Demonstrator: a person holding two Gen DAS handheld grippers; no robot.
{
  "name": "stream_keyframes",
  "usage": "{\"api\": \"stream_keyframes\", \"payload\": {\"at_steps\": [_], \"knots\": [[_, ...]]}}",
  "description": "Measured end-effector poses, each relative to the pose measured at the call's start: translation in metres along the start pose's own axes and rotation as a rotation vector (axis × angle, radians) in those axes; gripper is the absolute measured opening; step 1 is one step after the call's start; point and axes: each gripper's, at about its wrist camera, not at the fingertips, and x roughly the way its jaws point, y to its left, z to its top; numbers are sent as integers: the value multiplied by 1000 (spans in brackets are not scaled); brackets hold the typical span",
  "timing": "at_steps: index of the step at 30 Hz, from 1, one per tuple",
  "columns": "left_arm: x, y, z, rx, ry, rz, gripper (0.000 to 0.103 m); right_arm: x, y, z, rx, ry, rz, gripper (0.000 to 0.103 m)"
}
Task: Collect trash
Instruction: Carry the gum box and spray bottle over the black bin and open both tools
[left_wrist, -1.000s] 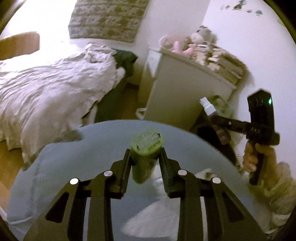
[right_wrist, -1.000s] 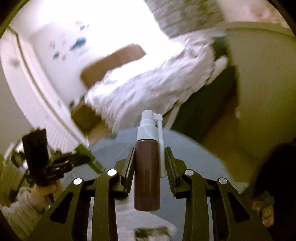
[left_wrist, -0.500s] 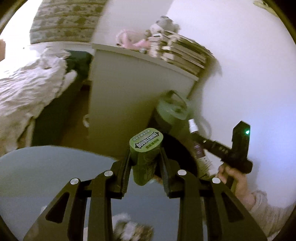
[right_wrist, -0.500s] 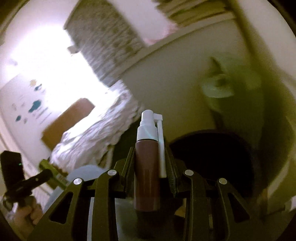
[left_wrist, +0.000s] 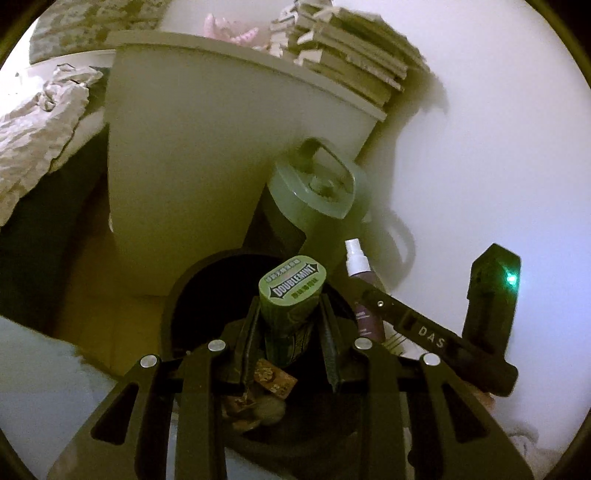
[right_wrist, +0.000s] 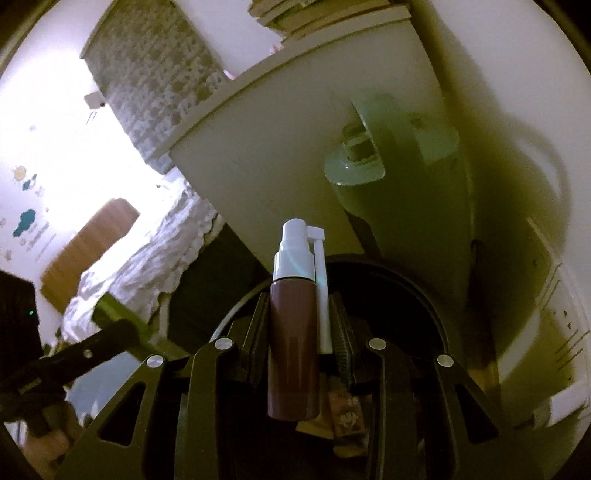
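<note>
My left gripper (left_wrist: 288, 325) is shut on a green Doublemint gum container (left_wrist: 291, 295) and holds it above a round black trash bin (left_wrist: 173, 314). Wrappers and other trash (left_wrist: 273, 380) lie inside the bin. My right gripper (right_wrist: 299, 321) is shut on a brown spray bottle (right_wrist: 293, 339) with a white pump top, also above the bin's rim (right_wrist: 424, 295). The right gripper shows in the left wrist view (left_wrist: 373, 295) just right of the gum container, with the spray bottle (left_wrist: 360, 269) in it. The left gripper shows at the left edge of the right wrist view (right_wrist: 110, 325).
A white cabinet (left_wrist: 192, 147) with stacked books (left_wrist: 351, 48) stands behind the bin. A green lidded jug (left_wrist: 317, 192) leans between cabinet and wall. A bed with crumpled bedding (left_wrist: 37, 122) is at the left. A pale round table edge (left_wrist: 37, 369) is at lower left.
Both grippers have moved from over the round table toward the bin beside the cabinet and now hover over its opening. Both grips are unchanged.
</note>
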Motion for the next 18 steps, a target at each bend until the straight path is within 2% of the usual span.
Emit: {"api": "stream_keyframes", "payload": {"at_steps": [10,18], "knots": [[21,8,-5,-22,40,44,30,8,0,-3,33,31,18,32],[31,8,-4,-28,58,35,30,11,2,-3,46,46,21,32]]}}
